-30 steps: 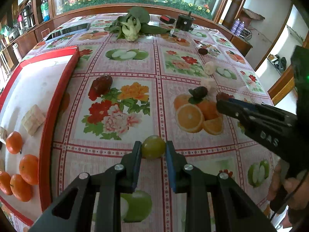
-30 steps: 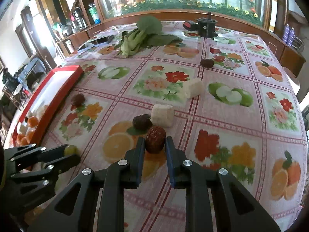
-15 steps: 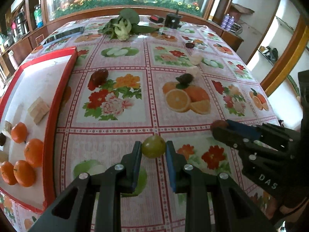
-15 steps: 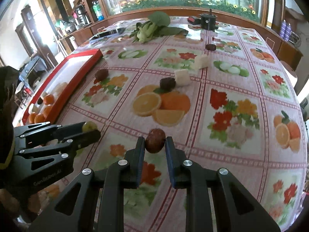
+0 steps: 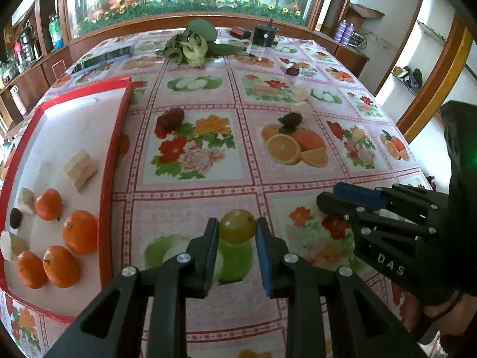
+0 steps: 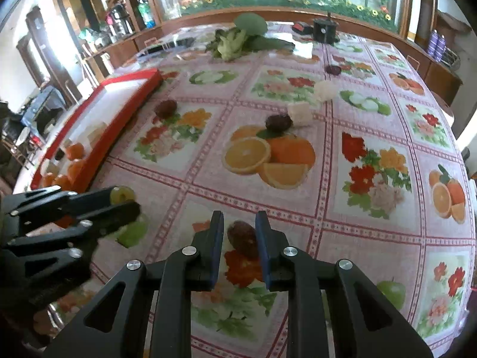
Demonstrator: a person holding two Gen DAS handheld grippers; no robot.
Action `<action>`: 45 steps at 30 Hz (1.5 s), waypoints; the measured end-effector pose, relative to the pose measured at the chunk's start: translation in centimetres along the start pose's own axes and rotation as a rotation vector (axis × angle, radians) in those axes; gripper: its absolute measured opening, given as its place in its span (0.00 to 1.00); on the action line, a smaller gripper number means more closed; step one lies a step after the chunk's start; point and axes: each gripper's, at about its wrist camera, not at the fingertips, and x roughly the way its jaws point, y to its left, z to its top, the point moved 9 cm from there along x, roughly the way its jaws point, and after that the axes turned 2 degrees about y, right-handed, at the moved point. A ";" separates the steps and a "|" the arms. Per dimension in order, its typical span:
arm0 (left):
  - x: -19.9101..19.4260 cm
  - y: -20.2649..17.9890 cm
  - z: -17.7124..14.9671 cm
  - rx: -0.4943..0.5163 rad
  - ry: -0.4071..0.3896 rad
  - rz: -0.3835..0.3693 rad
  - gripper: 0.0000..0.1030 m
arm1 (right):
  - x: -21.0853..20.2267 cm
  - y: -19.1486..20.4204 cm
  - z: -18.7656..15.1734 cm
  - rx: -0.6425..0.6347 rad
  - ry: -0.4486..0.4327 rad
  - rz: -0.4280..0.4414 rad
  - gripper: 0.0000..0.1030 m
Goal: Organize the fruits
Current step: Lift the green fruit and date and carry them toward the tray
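Observation:
My left gripper (image 5: 237, 229) is shut on a green grape-like fruit (image 5: 237, 226), held above the tablecloth near the front edge. It also shows in the right wrist view (image 6: 120, 194). My right gripper (image 6: 238, 229) has its jaws slightly parted around a dark red-brown fruit (image 6: 242, 238), which hangs lower between the fingers with gaps at both sides. The right gripper shows at the right of the left wrist view (image 5: 351, 201). A red-rimmed white tray (image 5: 114, 137) on the left holds several oranges (image 5: 80, 231) and pale cubes (image 5: 80, 168).
On the cloth lie a dark red fruit (image 5: 170, 117), a dark fruit (image 6: 278, 122), two pale cubes (image 6: 300, 113), another dark fruit (image 6: 333, 69), leafy greens (image 6: 235, 40) and a black pot (image 6: 323, 31) at the far edge.
Both grippers have drawn back toward the table's front edge with their fruits. The right jaws have opened a little and the dark fruit has slipped lower between them.

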 end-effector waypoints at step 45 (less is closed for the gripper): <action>-2.9 4.6 2.8 -0.065 -0.065 0.019 0.27 | -1.0 7.0 5.0 -0.136 -0.052 0.020 0.21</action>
